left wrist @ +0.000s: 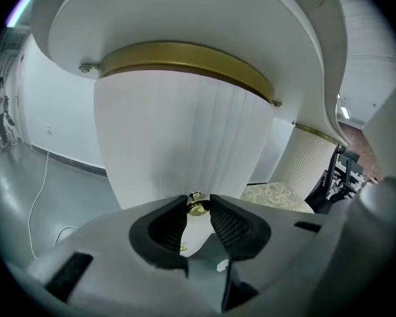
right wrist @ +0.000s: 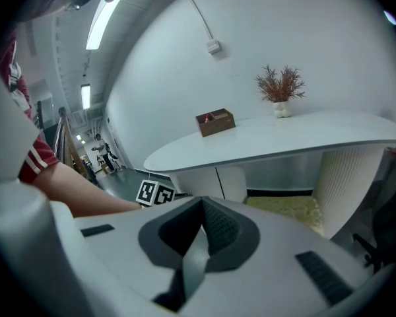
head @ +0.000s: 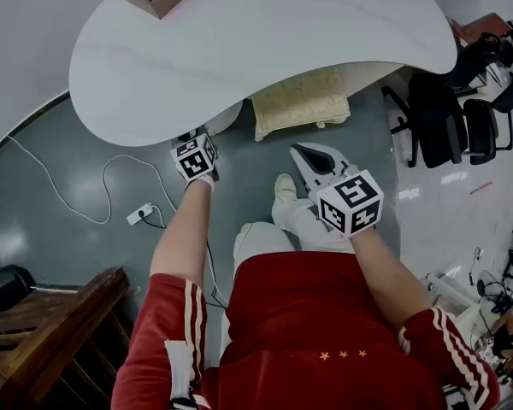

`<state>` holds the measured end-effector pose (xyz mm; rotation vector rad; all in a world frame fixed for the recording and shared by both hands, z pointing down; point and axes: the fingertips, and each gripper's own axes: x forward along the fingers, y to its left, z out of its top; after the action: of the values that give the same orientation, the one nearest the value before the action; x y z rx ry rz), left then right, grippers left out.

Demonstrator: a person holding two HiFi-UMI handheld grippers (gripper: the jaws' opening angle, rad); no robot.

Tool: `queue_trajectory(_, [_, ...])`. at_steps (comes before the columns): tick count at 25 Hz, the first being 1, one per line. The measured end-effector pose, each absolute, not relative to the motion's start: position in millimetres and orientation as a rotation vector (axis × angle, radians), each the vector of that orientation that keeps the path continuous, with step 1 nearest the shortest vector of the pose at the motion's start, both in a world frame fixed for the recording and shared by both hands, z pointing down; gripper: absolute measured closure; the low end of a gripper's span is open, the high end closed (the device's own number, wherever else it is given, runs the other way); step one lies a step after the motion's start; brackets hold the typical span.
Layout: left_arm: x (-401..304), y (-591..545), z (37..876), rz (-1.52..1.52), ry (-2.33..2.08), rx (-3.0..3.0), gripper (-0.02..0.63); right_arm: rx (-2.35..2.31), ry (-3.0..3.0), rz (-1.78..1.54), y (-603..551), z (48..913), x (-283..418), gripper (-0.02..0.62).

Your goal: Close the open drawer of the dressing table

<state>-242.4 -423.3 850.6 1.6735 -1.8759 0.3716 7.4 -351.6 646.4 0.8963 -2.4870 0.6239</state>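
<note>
The small round brass knob sits on the white, ribbed, curved drawer front, which hangs under a gold-coloured band below the white kidney-shaped tabletop of the dressing table. The left gripper has its dark ridged pads closed on this knob, one on each side. Only the left gripper view shows that grip. In the head view the gripper's marker cube covers the jaws, and of the drawer there is only a rounded white sliver past the tabletop's near edge.

The right gripper is held well apart from the table, in front of the person's knees, with its jaws together and nothing between them. Its own view looks across the tabletop from the side. It takes in an open brown wooden box and a small pale vase of reddish dried sprigs; the vase is outside the head view.

A cream patterned upholstered stool stands tucked under the table, between its two pedestals. On the dark grey floor to the left lies a white power strip with a looping white cable. Black office chairs stand to the right.
</note>
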Motion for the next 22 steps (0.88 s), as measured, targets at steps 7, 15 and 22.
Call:
queue_trajectory(7, [-241.8,-419.7,841.3,0.356,-1.836,1.621,0.459,0.875,-2.472,0.637,-333.6,637.2,9.3,0.591])
queue_trajectory(15, [-226.3,-375.1,819.3,0.321,-1.761,1.586,0.463,0.895,-2.451,0.644,-318.8,599.4,21.1,0.591])
queue_trajectory(22, [-194.1,-280.8,781.1,0.422,-1.562,1.734,0.492,0.889,-2.465,0.629,-293.8,561.3,20.6,0.591])
